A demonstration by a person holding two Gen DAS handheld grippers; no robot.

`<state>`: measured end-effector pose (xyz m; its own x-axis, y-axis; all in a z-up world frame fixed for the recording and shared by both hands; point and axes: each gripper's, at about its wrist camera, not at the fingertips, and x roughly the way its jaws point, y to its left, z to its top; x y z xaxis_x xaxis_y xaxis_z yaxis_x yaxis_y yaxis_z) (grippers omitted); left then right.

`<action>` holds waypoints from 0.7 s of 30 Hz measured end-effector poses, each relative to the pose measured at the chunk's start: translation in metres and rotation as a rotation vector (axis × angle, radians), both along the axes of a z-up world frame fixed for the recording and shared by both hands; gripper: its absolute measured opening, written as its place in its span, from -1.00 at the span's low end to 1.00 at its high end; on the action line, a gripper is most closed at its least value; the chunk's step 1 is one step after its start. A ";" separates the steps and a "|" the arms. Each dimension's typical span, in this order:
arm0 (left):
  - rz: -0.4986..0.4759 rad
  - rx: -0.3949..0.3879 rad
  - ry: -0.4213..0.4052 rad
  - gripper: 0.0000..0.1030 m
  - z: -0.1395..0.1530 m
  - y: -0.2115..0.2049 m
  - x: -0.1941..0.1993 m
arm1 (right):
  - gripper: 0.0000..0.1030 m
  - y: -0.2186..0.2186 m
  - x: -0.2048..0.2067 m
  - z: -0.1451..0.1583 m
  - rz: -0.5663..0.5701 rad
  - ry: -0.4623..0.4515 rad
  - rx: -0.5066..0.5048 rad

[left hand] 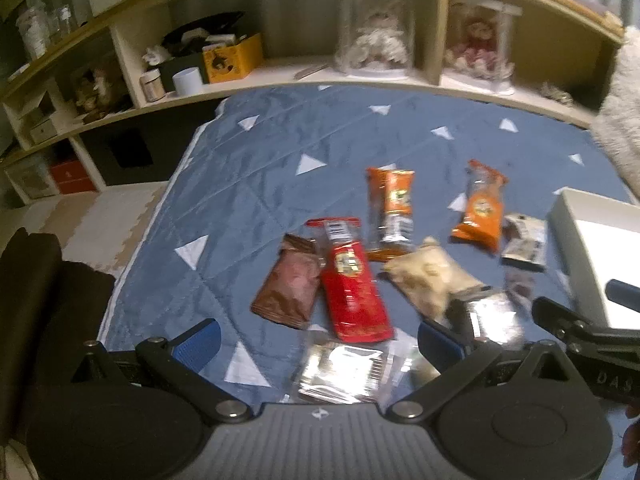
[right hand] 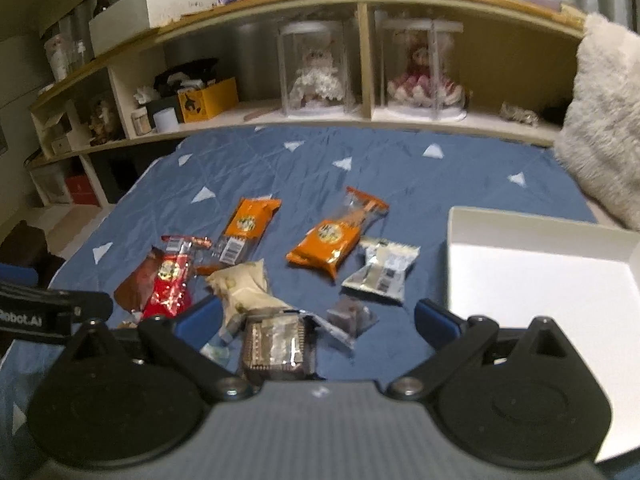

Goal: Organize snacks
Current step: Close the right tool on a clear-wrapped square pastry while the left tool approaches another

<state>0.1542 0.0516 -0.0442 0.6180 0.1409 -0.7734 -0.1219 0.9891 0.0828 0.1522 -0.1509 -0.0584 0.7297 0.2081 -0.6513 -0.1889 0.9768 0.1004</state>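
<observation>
- Blue-padded fingers of your right tool [right hand: 316, 320] stand wide apart and hold nothing; the left tool [left hand: 318, 340] is spread the same way, also empty.
- Between the right tool's fingers lies a clear-wrapped dark ridged biscuit pack [right hand: 276, 350], with a small purple-brown wrapped sweet [right hand: 352, 316] just beside it. Close carelessly and you may pinch both, or only loose film.
- Under the left tool sits a silvery foil packet [left hand: 340, 372], touching the long red glossy snack bar [left hand: 354, 284]; a drag there could shove the red bar into the brown matte pouch [left hand: 290, 286].
- The cream crinkled bag [right hand: 244, 288] overlaps its neighbours, so lifting one may tug another.
- The snacks are all loose on the soft blue quilted bedspread [right hand: 280, 172], which gives under pressure; slick wrappers could slide away.
- Your white shallow open box [right hand: 532, 280] waits at the right, apparently empty; its raised rim could catch a low-carried packet.
- Both tools work close together, so they could collide.
</observation>
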 end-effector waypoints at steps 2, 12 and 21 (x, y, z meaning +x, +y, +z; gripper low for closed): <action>0.003 0.021 0.014 1.00 -0.006 0.004 0.006 | 0.99 0.004 0.006 -0.008 -0.012 0.005 -0.009; -0.026 0.034 0.078 1.00 -0.033 0.020 0.028 | 0.99 0.009 0.028 -0.046 -0.008 0.120 0.031; -0.131 0.002 0.112 1.00 -0.045 0.015 0.026 | 0.95 0.018 0.023 -0.063 0.024 0.127 0.036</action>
